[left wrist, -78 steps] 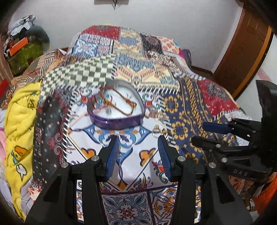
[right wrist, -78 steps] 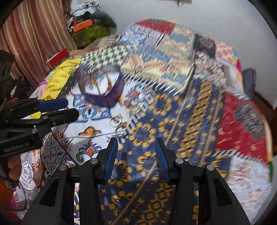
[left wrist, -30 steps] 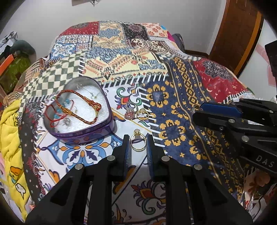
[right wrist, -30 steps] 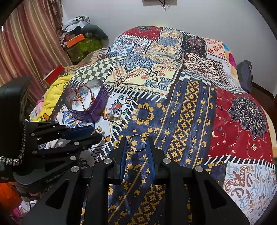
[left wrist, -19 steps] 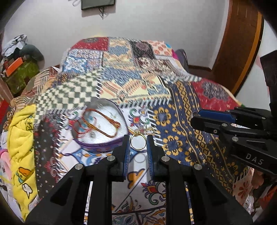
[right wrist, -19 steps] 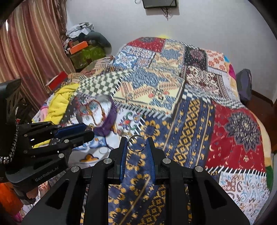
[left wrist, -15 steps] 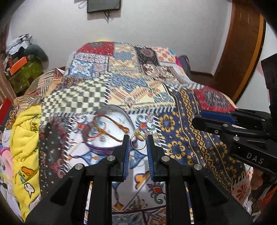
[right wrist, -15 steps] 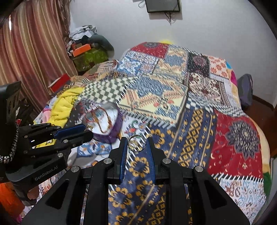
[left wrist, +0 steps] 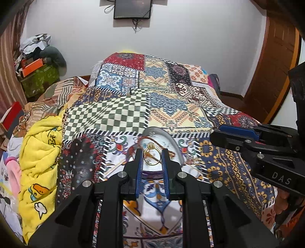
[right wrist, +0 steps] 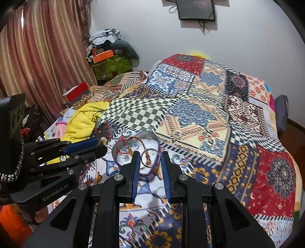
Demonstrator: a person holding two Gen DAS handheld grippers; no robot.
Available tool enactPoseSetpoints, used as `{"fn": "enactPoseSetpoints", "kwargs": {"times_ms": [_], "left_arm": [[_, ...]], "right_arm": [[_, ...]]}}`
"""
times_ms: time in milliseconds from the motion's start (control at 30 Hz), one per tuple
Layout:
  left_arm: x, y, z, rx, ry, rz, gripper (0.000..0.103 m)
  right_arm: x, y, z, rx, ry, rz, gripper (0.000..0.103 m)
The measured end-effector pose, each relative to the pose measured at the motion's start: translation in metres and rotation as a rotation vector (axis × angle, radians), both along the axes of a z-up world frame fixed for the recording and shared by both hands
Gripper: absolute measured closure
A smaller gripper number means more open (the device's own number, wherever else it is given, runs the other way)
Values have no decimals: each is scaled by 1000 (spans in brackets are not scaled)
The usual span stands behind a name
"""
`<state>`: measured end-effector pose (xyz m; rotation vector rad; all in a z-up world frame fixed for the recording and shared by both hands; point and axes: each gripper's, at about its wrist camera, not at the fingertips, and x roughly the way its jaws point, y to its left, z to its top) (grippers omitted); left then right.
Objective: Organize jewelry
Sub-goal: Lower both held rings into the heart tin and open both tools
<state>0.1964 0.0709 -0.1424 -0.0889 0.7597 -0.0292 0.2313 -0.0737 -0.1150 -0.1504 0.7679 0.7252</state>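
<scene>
My left gripper [left wrist: 152,156] is shut on a gold ring [left wrist: 151,156] with a pale stone, held in the air over the heart-shaped purple tin [left wrist: 172,142]. My right gripper [right wrist: 150,158] is shut on a plain silver ring [right wrist: 150,158], also raised above the tin [right wrist: 122,158]. The tin lies on the patchwork bedspread [left wrist: 171,106] and holds red and gold cord bracelets [right wrist: 127,146]. The left gripper [right wrist: 100,142] shows at the left of the right wrist view. At the right of the left wrist view the right gripper [left wrist: 214,130] is seen.
A yellow towel [left wrist: 42,150] is bunched at the bed's left side. Boxes and clothes [right wrist: 108,57] are piled in the far left corner beside a striped curtain [right wrist: 42,57]. A wooden door [left wrist: 276,63] stands at the right. A dark screen [left wrist: 132,8] hangs on the wall.
Both grippers closed on rings that lay on the bedspread, lifted them, and have moved up and toward the tin, which now sits right behind the held rings.
</scene>
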Motion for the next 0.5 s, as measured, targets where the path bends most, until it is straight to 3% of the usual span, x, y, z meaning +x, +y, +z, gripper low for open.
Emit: {"fn": "enactPoseSetpoints", "kwargs": {"times_ms": [500], "left_arm": [[17,28,-29,-42,31,9,85]], "right_arm": [[20,46,-33,-58,55,75,83]]}}
